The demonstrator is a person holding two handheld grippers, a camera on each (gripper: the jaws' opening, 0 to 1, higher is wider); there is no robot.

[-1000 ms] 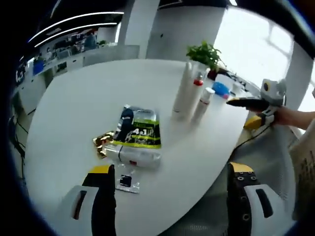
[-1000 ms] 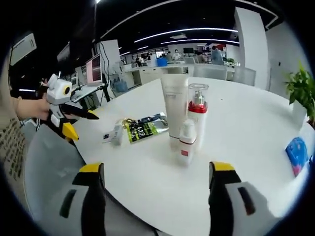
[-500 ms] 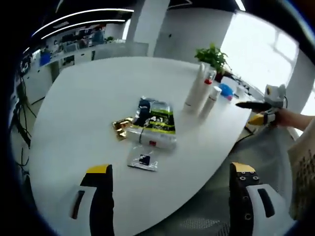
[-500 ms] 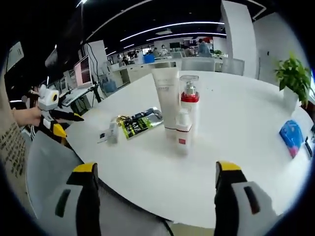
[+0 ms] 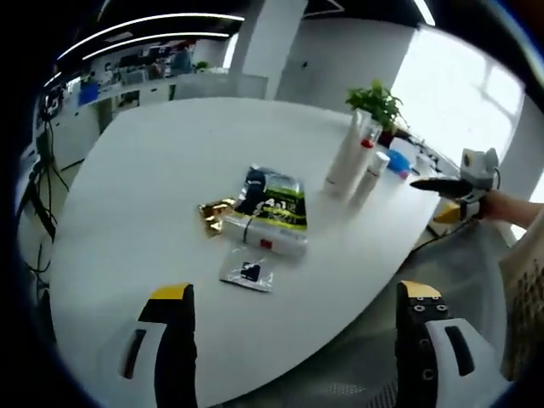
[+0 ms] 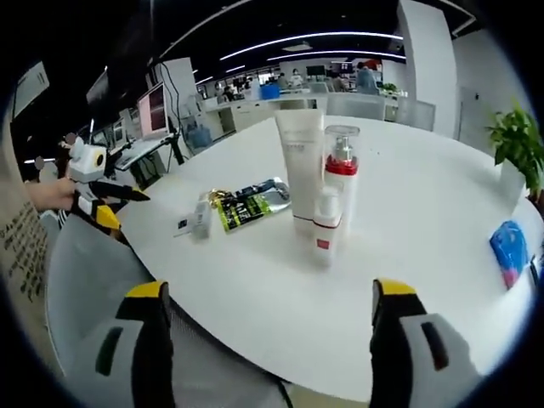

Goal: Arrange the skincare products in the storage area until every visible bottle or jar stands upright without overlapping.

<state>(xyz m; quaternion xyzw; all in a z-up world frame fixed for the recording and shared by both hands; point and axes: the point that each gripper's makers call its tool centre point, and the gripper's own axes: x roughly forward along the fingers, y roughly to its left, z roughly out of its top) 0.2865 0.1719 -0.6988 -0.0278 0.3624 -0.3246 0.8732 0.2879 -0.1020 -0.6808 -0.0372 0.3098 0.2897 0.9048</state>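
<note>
Three products stand upright together on the white table (image 5: pixel 144 170): a tall white tube (image 6: pixel 299 170), a clear pump bottle with a red collar (image 6: pixel 342 174) and a small white bottle (image 6: pixel 325 238). The same group shows as the tube (image 5: pixel 345 160) and small bottle (image 5: pixel 374 174). A white bottle (image 5: pixel 259 240) lies on its side against a green and black sachet pack (image 5: pixel 277 204); the lying bottle (image 6: pixel 201 218) is left of the pack (image 6: pixel 246 204). My left gripper (image 5: pixel 293 340) is open off the table's near edge. My right gripper (image 6: pixel 272 340) is open, empty, short of the upright group.
A gold sachet (image 5: pixel 214 212) and a small clear sachet (image 5: pixel 248 274) lie by the lying bottle. A blue packet (image 6: pixel 508 246) and a potted plant (image 6: pixel 518 140) are at the far side. Desks and monitors stand beyond the table.
Both cameras have drawn back a little from the table, so more of it shows. The products have not moved and both grippers stay open.
</note>
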